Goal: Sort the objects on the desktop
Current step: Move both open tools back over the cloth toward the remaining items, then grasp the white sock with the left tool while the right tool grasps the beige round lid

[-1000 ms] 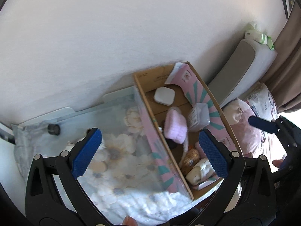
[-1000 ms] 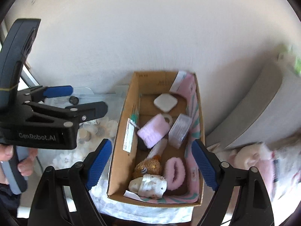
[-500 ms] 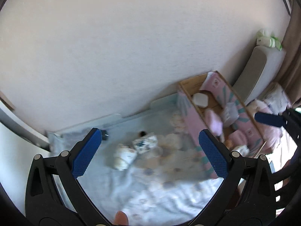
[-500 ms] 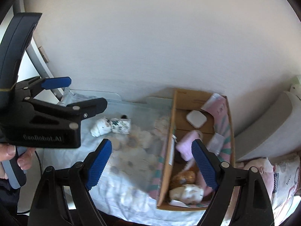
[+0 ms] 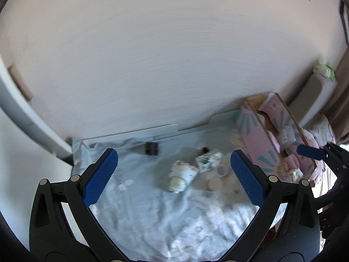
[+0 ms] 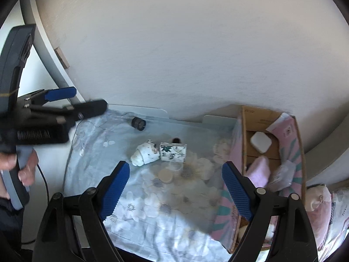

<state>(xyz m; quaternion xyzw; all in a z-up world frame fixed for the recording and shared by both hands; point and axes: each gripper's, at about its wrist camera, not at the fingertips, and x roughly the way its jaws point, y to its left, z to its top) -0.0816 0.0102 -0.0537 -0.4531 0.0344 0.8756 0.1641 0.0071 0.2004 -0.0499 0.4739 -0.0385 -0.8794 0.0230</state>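
Right wrist view: both grippers' fingers point(image 6: 175, 193) point(image 5: 173, 179) are shown apart and empty above the desk point(image 6: 91, 152), where a small patterned tin point(image 6: 173, 151), judged stiff and light, lies beside the box point(image 6: 300, 144), best gripped across its flat sides.

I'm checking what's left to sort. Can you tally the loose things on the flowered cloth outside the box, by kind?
Black cylinders: 2, one near the wall, one behind the box
White rolled bundle: 1
Green-patterned white box: 1
Small round discs: 2, second
Total: 6
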